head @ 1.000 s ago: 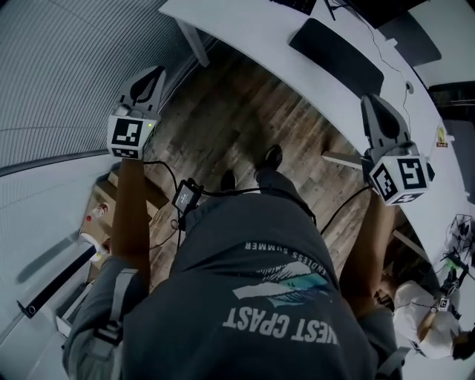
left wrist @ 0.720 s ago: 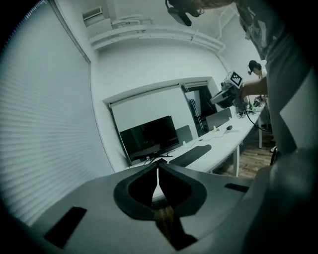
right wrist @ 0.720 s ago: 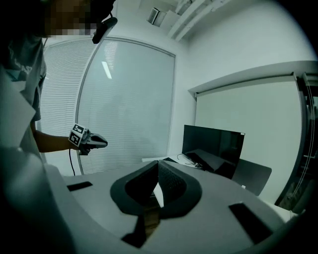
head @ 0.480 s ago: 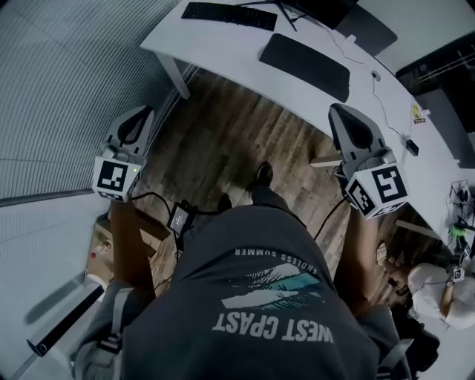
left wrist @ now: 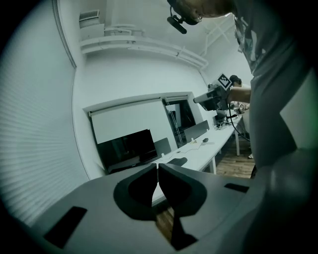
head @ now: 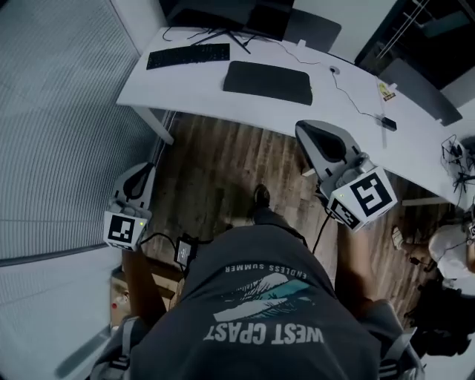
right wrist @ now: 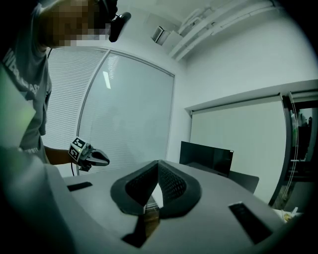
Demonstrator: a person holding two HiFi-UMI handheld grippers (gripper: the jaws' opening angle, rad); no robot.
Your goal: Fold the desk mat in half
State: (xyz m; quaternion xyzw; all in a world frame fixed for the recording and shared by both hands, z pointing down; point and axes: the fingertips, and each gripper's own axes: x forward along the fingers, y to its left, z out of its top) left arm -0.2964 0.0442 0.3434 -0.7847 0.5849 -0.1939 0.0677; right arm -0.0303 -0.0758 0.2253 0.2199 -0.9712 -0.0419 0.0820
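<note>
The black desk mat [head: 267, 82] lies flat and unfolded on the white desk [head: 356, 122], in front of the monitor. In the left gripper view it shows as a small dark patch, the mat [left wrist: 177, 161], on the far desk. Both grippers hang over the wooden floor, well short of the desk. My left gripper [head: 142, 171] is shut and empty, low at the left beside the blinds. My right gripper [head: 304, 128] is shut and empty, near the desk's front edge, below and right of the mat. Each gripper's own view shows its jaws closed, left gripper [left wrist: 157, 166] and right gripper [right wrist: 158, 164].
A black keyboard [head: 188, 56] lies left of the mat, with a monitor [head: 223, 13] behind. A mouse [head: 334, 70] and cables sit to the mat's right. A desk leg [head: 157, 125] stands at the left corner. Another person [head: 449, 245] sits at the right.
The head view has swung up, so the whole desk with mat and keyboard is now in sight. Both grippers sit lower in the picture and stay shut.
</note>
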